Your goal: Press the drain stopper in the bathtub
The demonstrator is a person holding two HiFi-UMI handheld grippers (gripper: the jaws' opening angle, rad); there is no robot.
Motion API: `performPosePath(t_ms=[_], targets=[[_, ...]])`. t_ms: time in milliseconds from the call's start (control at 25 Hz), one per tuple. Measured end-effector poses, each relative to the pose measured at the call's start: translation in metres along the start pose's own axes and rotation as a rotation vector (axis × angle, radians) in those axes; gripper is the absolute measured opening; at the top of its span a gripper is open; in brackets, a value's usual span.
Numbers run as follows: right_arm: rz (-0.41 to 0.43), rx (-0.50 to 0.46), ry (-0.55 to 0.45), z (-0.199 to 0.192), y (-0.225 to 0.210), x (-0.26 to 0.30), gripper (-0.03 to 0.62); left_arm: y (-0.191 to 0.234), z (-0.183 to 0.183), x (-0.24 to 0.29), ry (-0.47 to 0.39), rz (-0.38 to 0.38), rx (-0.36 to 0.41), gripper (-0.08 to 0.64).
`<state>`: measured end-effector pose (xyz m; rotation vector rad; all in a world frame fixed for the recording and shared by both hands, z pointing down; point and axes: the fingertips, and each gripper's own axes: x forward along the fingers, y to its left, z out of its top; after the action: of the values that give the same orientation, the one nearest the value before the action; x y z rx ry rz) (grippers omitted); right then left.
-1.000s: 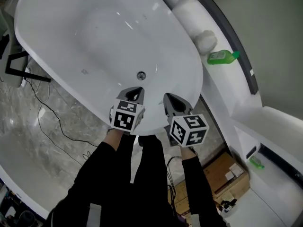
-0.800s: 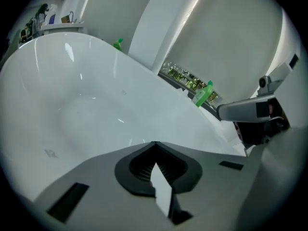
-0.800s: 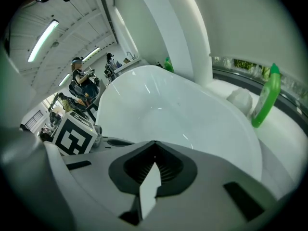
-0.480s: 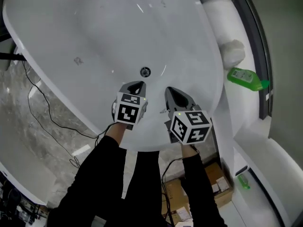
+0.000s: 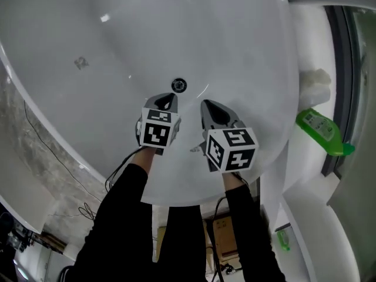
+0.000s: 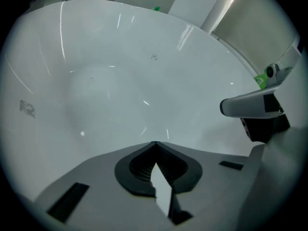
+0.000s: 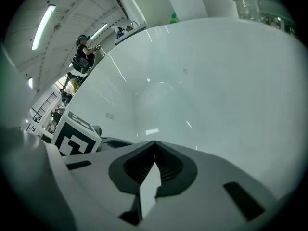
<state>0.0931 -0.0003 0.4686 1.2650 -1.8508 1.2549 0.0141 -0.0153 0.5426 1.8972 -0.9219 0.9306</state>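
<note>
Left gripper [image 5: 167, 103] and right gripper [image 5: 212, 113] have fingers together, empty. The stopper [image 5: 178, 86] lies in the tub [image 5: 247, 51] floor just ahead of the left; an off-centre push would probably skid off it.

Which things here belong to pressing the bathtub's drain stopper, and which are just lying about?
Job: drain stopper; bathtub; left hand-held gripper and right hand-held gripper, both shut, holding nothing.
Lying about: green bottle on the ledge beside the tub; cardboard box on the floor.
</note>
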Motion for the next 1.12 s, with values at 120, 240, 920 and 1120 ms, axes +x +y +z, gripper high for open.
performPosePath(t_ms=[120, 240, 920, 1120], targets=[[0.019, -0.019, 0.029, -0.004, -0.009, 0.024, 0.003, 0.006, -0.005, 0.026, 0.007, 0.021, -0.037, 0.005], [0.041, -0.043, 0.057, -0.009, -0.014, 0.048, 0.003, 0.012, -0.008, 0.051, 0.011, 0.033, -0.091, 0.005], [0.026, -0.056, 0.177, -0.048, -0.062, 0.144, 0.003, 0.040, -0.053, 0.137, 0.072, 0.054, -0.153, 0.005], [0.022, -0.075, 0.211, -0.060, -0.067, 0.159, 0.003, 0.044, -0.069, 0.151, 0.095, 0.042, -0.170, 0.005]])
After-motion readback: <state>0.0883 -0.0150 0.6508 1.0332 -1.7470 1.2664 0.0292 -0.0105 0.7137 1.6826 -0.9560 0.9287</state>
